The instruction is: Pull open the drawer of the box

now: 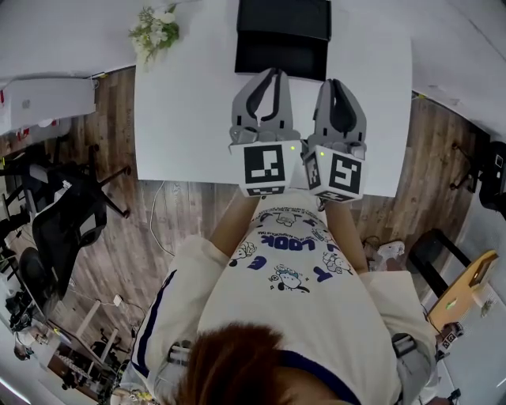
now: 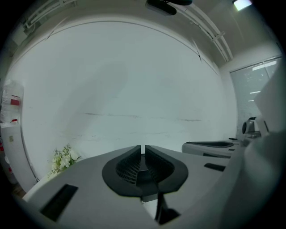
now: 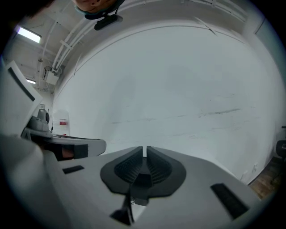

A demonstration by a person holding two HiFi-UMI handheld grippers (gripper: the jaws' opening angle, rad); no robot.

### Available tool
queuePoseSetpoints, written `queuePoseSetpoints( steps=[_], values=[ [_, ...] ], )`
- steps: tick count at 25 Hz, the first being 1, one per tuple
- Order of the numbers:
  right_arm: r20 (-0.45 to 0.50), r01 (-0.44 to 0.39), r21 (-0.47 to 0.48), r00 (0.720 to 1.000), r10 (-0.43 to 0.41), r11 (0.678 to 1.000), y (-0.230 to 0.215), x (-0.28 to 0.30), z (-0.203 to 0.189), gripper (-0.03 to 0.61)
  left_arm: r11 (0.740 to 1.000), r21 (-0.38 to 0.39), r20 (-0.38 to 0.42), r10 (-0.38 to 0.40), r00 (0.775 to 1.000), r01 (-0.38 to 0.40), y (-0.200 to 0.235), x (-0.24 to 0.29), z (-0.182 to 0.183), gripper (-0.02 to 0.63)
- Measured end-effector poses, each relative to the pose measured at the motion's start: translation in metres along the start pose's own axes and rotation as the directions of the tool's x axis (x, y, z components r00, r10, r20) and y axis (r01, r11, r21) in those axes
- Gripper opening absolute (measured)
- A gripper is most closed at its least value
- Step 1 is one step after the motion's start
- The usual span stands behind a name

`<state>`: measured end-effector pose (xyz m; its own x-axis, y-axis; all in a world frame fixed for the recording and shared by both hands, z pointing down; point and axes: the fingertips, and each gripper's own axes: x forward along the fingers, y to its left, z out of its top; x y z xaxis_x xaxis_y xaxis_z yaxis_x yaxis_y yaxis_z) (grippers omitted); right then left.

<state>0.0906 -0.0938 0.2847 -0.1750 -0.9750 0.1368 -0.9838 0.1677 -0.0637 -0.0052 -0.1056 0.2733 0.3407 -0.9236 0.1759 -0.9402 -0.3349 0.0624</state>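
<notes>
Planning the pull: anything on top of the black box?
Nothing shows on top of the black box in the head view, though the picture's edge cuts off its far side. Its inside is not visible.

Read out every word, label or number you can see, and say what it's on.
"LOOK": on the T-shirt, upside down in the head view.
Smaller print around it: too small to read.
Red label on the white unit, left gripper view: too blurred to read.
Marker cubes: patterns only, no words.
</notes>
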Motion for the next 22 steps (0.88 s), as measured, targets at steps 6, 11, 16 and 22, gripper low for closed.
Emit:
queuePoseSetpoints(
  steps=[6,11,16,22],
  values=[
    [0.041,-0.013,-0.017,0.999,0.014,1.0,0.004,-0.005,0.014,0.043,1.0,0.011,0.028,0.001,1.0,-0.001,-0.003,-0.008,0.009,0.038],
    [0.055,-0.015,-0.023,0.998,0.016,1.0,0.007,-0.01,0.02,0.043,1.0,0.019,0.04,0.005,0.999,-0.006,-0.003,-0.014,0.015,0.038],
    [0.063,-0.021,-0.024,0.998,0.022,1.0,0.011,-0.013,0.022,0.043,1.0,0.022,0.047,0.011,0.999,-0.012,-0.001,-0.017,0.018,0.038],
    [0.066,-0.023,-0.02,0.998,0.024,1.0,0.012,-0.014,0.023,0.043,1.0,0.023,0.047,0.014,0.999,-0.015,-0.001,-0.019,0.018,0.038]
  ],
)
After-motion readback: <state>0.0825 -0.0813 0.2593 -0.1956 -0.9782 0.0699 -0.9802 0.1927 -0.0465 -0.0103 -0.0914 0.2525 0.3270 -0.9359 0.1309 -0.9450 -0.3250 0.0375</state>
